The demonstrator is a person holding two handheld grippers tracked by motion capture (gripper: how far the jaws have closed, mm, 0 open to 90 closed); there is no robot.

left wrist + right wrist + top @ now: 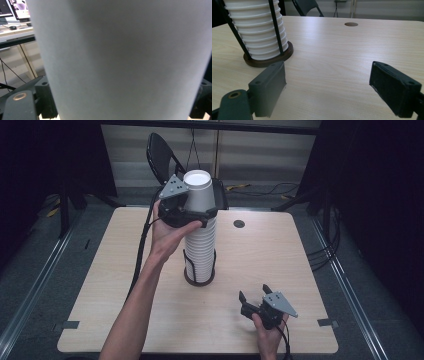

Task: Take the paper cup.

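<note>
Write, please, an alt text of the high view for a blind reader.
The left gripper clasps the top white paper cup of a tall cup stack in a dark round wire holder on a light wooden table. The right gripper rests open near the front edge.

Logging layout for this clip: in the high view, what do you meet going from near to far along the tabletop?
Right claw → cup holder's dark base with the stack of white cups → round hole in the table → black chair beyond the far edge.
</note>
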